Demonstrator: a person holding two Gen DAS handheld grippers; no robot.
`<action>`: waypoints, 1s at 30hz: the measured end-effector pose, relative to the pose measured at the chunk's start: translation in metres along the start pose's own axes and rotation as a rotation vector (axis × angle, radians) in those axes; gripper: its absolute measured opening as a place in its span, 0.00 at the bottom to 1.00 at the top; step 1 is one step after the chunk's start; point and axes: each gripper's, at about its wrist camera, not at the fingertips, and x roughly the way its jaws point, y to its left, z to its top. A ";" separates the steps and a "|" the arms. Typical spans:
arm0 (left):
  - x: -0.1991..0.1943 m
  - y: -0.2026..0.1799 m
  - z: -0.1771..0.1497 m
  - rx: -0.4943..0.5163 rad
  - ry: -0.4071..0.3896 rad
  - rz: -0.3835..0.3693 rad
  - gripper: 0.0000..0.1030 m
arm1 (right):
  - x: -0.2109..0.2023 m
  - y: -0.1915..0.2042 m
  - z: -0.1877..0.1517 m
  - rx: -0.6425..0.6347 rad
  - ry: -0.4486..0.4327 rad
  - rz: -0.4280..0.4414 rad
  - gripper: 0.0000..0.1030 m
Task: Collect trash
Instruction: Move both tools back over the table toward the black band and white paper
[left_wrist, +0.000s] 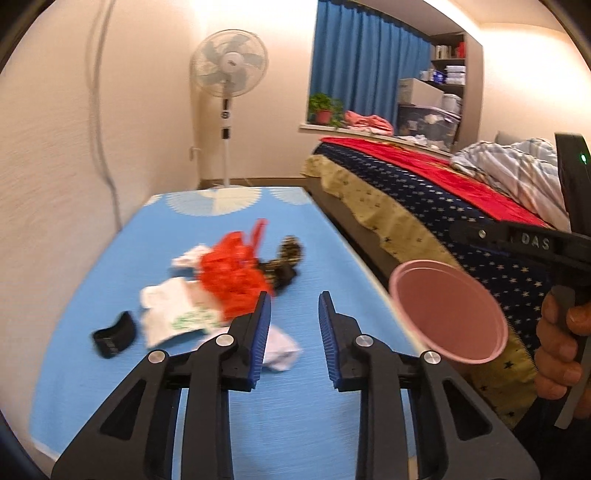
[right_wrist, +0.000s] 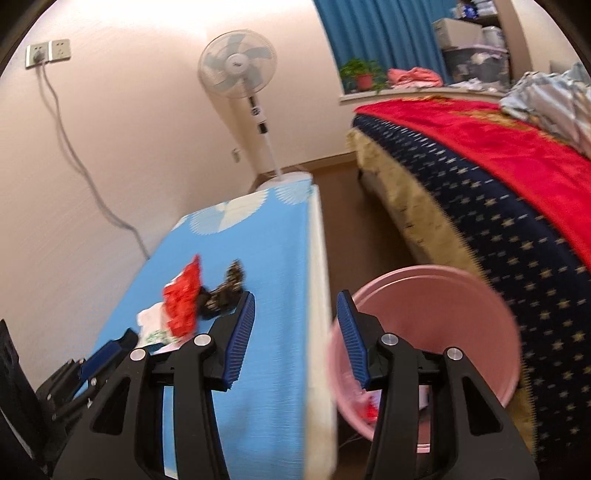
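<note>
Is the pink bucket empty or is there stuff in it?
Not empty. The right wrist view shows red and white scraps at the bottom of the pink bucket.

Right gripper (right_wrist: 295, 332) open, pink bin (right_wrist: 443, 314) beside blue table (right_wrist: 258, 277)

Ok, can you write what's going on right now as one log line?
left gripper: open, over trash pile | right gripper: open, empty | pink bin: beside table, some trash inside
</note>
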 end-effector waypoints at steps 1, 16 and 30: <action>-0.001 0.010 0.000 -0.006 0.001 0.017 0.25 | 0.005 0.006 -0.002 -0.007 0.009 0.015 0.45; 0.018 0.105 -0.022 -0.242 0.023 0.222 0.25 | 0.077 0.067 -0.034 -0.020 0.167 0.166 0.45; 0.041 0.167 -0.037 -0.421 0.061 0.416 0.25 | 0.140 0.095 -0.063 -0.011 0.355 0.212 0.53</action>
